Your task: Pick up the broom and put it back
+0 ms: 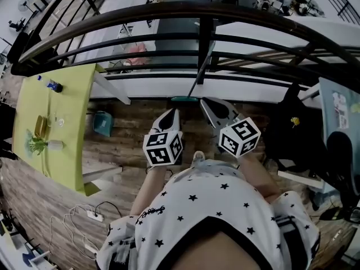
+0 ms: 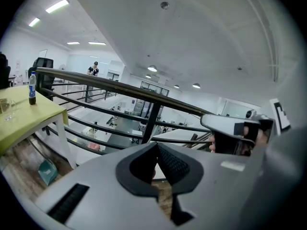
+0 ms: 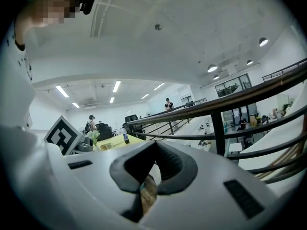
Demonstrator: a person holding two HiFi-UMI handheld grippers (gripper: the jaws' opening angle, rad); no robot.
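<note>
The broom (image 1: 201, 72) leans upright against the dark railing post, its thin handle rising to the rail and its teal head (image 1: 184, 99) on the wooden floor. Both grippers point at it from just in front. My left gripper (image 1: 173, 112) is a little left of the head, with its jaws together and nothing in them; its tips (image 2: 155, 145) meet in the left gripper view. My right gripper (image 1: 209, 103) is just right of the head, shut and empty, and its tips (image 3: 154, 143) close to a point. The left gripper view also shows the right gripper (image 2: 225, 123).
A curved black railing (image 1: 169, 13) runs across ahead, with a drop to a lower floor behind it. A yellow-green table (image 1: 67, 122) with a bottle, a glass and a plant stands at the left, a teal bin (image 1: 103, 122) beside it. Cables (image 1: 84, 218) lie lower left; a black chair (image 1: 337, 156) stands right.
</note>
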